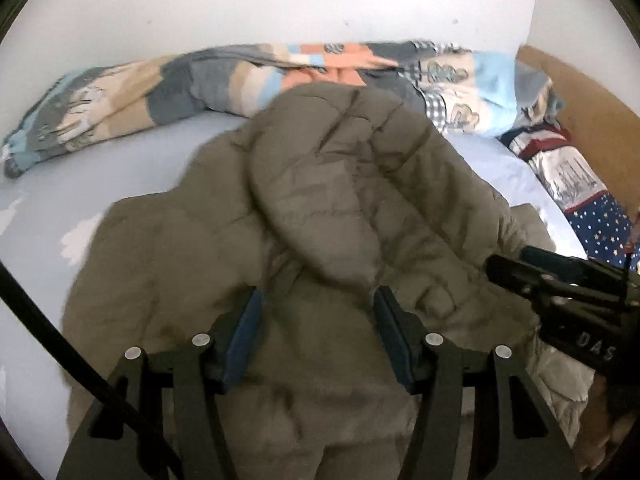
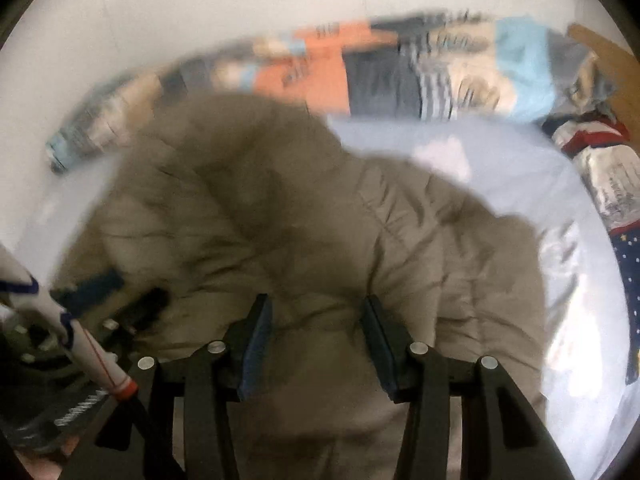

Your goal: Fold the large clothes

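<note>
Left gripper point(image 1: 318, 312): jaws spread wide, nothing clamped; hovers over jacket, blue pads either side of a padded fold.
Right gripper point(image 2: 316, 320): jaws likewise wide apart, nothing held; over jacket's quilted surface.
Jacket point(image 1: 320, 200): olive-brown, puffy, spread on bed sheet point(image 1: 48, 216); fills centre of both views, directly beneath and ahead of both tools. One padded part lies doubled over the body in left view.
Hard to make out: right view smeared by blur, seams indistinct; lower jacket edge cut off behind gripper frames; contact between pads and fabric not determinable.
Beyond: patchwork blanket point(image 1: 160, 92) bunched along wall point(image 1: 280, 0); starred pillow point(image 1: 600, 224) at right.
</note>
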`<state>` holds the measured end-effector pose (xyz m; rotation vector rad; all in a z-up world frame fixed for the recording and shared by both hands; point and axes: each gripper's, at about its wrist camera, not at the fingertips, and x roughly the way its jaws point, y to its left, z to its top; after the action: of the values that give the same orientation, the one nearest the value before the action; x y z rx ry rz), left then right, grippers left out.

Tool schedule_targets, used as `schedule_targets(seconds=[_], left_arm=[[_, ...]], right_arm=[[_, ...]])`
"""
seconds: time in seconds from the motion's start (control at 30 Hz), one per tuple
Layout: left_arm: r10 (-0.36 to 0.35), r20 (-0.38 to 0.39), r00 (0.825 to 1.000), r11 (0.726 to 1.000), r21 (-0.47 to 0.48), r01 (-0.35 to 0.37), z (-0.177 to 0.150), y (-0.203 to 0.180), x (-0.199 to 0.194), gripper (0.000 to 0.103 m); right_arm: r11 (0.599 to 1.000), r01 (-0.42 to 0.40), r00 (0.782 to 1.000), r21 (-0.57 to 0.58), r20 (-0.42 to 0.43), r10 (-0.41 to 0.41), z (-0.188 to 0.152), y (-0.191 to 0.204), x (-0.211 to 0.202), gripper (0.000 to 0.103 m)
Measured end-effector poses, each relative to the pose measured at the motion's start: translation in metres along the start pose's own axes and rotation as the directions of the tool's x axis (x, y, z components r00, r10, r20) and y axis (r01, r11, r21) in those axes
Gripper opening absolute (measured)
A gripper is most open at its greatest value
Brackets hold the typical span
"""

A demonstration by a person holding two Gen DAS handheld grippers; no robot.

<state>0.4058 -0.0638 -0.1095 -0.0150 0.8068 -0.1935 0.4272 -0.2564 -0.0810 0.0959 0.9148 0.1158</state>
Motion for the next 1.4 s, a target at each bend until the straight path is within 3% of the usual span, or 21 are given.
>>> schedule_targets(seconds=[0.07, 0.1, 0.2, 0.27, 0.43, 0.6, 0.9, 1.07, 1.27, 1.4], left_arm=[[-0.005, -0.040, 0.999, 0.999, -0.040, 0.004, -0.005, 0.009, 0.005, 0.057], [-0.006, -0.066, 0.998, 0.999, -0.041, 0.004, -0.008, 0.008, 0.011, 0.057], [0.055, -0.098, 0.994, 0.997, 0.054, -0.050, -0.010, -0.006, 0.015, 0.058], [0.050, -0.100, 0.994, 0.997, 0.065, -0.044, -0.010, -0.009, 0.000, 0.058], [-0.026, -0.060, 0.998, 1.000, -0.002, 0.026, -0.027, 0.002, -0.062, 0.058], [-0.042, -0.047, 0.998, 0.999, -0.018, 0.041, -0.080, 0.016, -0.126, 0.058], [0.088, -0.008, 0.996, 0.994, -0.066, -0.088, -0.181, 0.049, -0.223, 0.062], [0.150, -0.071, 0.986, 0.969, -0.188, -0.161, -0.228, 0.094, -0.241, 0.062], [0.220, -0.114, 0.969, 0.936, -0.257, -0.242, -0.258, 0.139, -0.247, 0.062], [0.170, -0.186, 0.968, 0.907, -0.354, -0.227, -0.274, 0.164, -0.240, 0.062]], right_arm=[[1.000, 0.015, 1.000, 0.003, 0.005, -0.015, -0.005, 0.002, -0.010, 0.057], [1.000, 0.016, 0.999, 0.004, -0.031, -0.016, -0.011, 0.003, -0.004, 0.057], [0.999, 0.044, 0.995, -0.029, -0.086, -0.047, -0.026, 0.011, 0.016, 0.058], [0.998, 0.052, 0.994, -0.030, -0.097, -0.055, -0.025, 0.013, 0.012, 0.058], [0.997, -0.041, 0.997, 0.061, -0.065, 0.045, -0.025, 0.005, -0.050, 0.058], [0.989, -0.108, 0.994, 0.103, -0.012, 0.110, -0.087, -0.001, -0.123, 0.059], [0.969, -0.139, 0.989, 0.203, -0.014, 0.145, -0.198, -0.020, -0.193, 0.059], [0.953, -0.143, 0.988, 0.266, -0.016, 0.153, -0.245, -0.034, -0.214, 0.059], [0.952, -0.077, 0.996, 0.295, -0.021, 0.087, -0.281, -0.046, -0.230, 0.059], [0.943, -0.059, 0.996, 0.329, -0.045, 0.078, -0.292, -0.052, -0.229, 0.059]])
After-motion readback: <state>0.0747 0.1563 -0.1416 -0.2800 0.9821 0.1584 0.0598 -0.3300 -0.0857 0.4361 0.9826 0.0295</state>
